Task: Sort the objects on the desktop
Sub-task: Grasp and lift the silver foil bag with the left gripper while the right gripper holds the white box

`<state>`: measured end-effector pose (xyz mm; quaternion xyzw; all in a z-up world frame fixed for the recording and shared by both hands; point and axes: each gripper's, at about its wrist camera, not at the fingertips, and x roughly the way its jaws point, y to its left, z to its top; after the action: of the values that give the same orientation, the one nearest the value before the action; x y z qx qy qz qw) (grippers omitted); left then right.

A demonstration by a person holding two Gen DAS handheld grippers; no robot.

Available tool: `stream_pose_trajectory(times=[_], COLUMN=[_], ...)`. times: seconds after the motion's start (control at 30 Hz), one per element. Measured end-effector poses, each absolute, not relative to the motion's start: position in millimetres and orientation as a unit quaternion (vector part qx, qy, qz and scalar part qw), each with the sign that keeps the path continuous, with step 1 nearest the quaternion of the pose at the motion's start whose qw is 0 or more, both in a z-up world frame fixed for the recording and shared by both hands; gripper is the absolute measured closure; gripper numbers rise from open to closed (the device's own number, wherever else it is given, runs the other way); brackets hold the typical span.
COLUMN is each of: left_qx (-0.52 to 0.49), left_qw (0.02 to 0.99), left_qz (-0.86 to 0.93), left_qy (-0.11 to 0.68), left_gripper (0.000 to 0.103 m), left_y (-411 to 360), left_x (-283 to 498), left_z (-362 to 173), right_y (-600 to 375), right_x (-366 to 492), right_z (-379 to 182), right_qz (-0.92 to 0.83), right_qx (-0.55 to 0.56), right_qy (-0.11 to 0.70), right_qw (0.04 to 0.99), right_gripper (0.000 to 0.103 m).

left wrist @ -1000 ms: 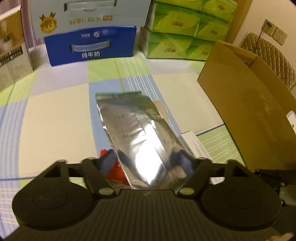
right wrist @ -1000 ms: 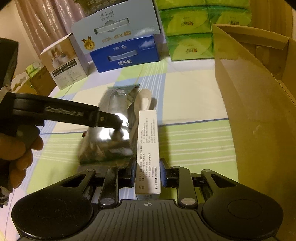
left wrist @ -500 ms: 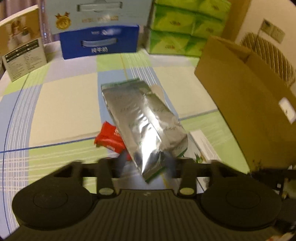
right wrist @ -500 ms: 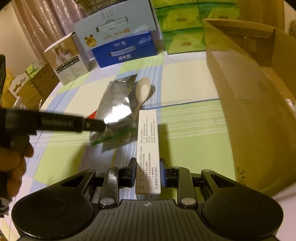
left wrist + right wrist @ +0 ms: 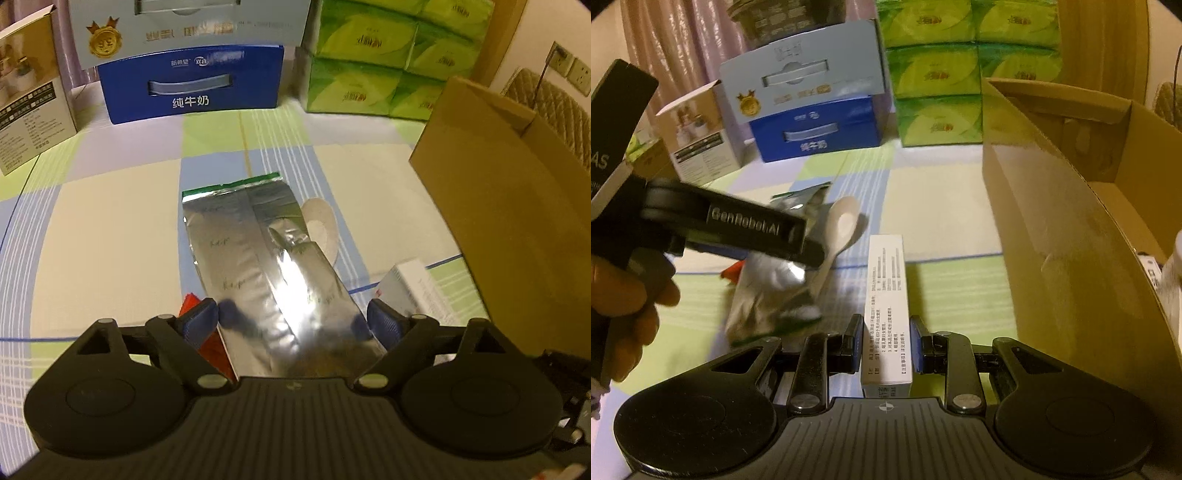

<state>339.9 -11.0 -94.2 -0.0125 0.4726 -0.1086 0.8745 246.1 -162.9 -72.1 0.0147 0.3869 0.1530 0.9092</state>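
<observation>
My left tongs (image 5: 293, 319) have spread wide again around the foil pouch (image 5: 273, 273), lying left of the cardboard box (image 5: 1071, 236); my right tongs (image 5: 884, 341) stay clenched on the white carton (image 5: 886, 295), ready for boxing.

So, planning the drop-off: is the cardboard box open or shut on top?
Open: the cardboard box has its top flaps up, with its inside visible.
</observation>
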Motion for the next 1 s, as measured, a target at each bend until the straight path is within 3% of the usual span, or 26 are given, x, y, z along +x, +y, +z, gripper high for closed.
stream_pose_trajectory(times=[0.17,0.23,0.37,0.43,0.87,0.97,1.0], left_qx=[-0.008,0.007,0.026,0.032,0.03,0.039,0.037], left_qw=[0.87,0.871,0.871,0.87,0.868,0.868,0.869], left_qz=[-0.116,-0.12,-0.128,-0.13,-0.142,-0.141,-0.14], left_qy=[0.479,0.476,0.474,0.475,0.475,0.475,0.472], left_gripper=[0.02,0.036,0.049,0.061,0.063,0.06,0.053], left_y=[-8.5,-8.8,-6.7,-6.2,-2.2,-0.4,0.8], left_x=[343.7,339.5,317.8,298.3,154.3,143.9,143.9], left_z=[-98.9,-99.2,-93.9,-91.0,-77.7,-73.1,-71.9], right_y=[-160.3,-158.0,-158.8,-159.9,-185.0,-189.8,-190.7], right_x=[262.0,265.7,262.2,255.2,156.0,143.2,141.7], right_z=[-76.4,-77.5,-76.4,-74.8,-58.4,-59.8,-60.4], right_qz=[0.151,0.149,0.154,0.158,0.17,0.164,0.161], right_qx=[0.021,0.019,0.018,0.02,0.08,0.084,0.082], right_qy=[0.386,0.388,0.391,0.394,0.432,0.441,0.443], right_qw=[0.91,0.909,0.907,0.905,0.882,0.878,0.878], right_gripper=[0.08,0.08,0.08,0.08,0.08,0.08,0.08])
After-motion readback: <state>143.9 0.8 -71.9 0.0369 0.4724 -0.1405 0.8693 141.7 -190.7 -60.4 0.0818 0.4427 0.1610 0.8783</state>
